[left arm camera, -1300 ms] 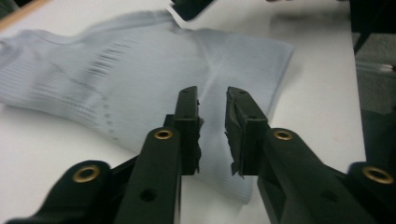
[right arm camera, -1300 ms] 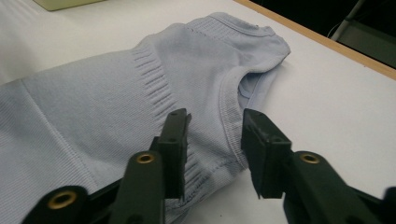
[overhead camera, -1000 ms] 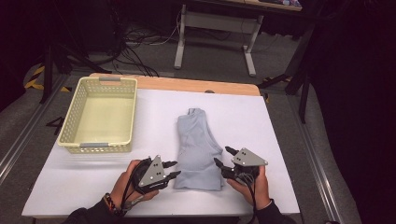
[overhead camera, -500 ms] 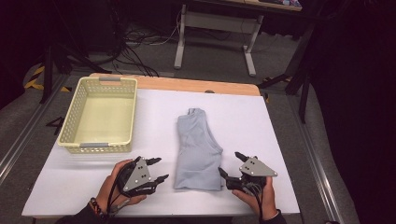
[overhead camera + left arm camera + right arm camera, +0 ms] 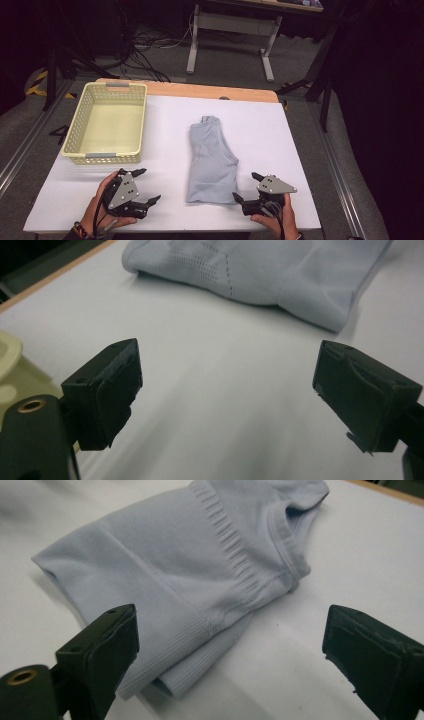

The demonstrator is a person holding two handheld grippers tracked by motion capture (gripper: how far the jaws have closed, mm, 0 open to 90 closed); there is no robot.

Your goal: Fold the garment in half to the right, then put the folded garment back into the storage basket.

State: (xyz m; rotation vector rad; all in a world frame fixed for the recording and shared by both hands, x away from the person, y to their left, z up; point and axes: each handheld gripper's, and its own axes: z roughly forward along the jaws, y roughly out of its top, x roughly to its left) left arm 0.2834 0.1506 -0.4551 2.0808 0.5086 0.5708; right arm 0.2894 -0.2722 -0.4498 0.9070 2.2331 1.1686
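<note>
Black fingers were noted spread wide on both grippers at the near edge of the white tabletop (image 5: 165, 135). The left gripper (image 5: 143, 189) was held in the left hand (image 5: 100, 202), well apart from the folded garment; its fingers (image 5: 107, 390) had just been opening, with bare tabletop between them and nothing clamped. The right gripper (image 5: 246, 188) was held in the right hand (image 5: 275, 220), just beside the near right corner of the garment; its fingers (image 5: 102, 655) had likewise just been opening and were seen apart, gripping nothing, with the garment's folded hem lying in front of one of them in the right gripper view.

Pale blue-grey fabric, the folded garment (image 5: 211, 162), was recorded flat on the tabletop between the two grippers and a little beyond them, its narrower end pointing away. In the left gripper view its ribbed, perforated knit (image 5: 260, 270) was seen across open tabletop.

Farther off to the left, a cream plastic basket (image 5: 80, 131) was noted standing upright near the far left corner, apart from the garment.
</note>
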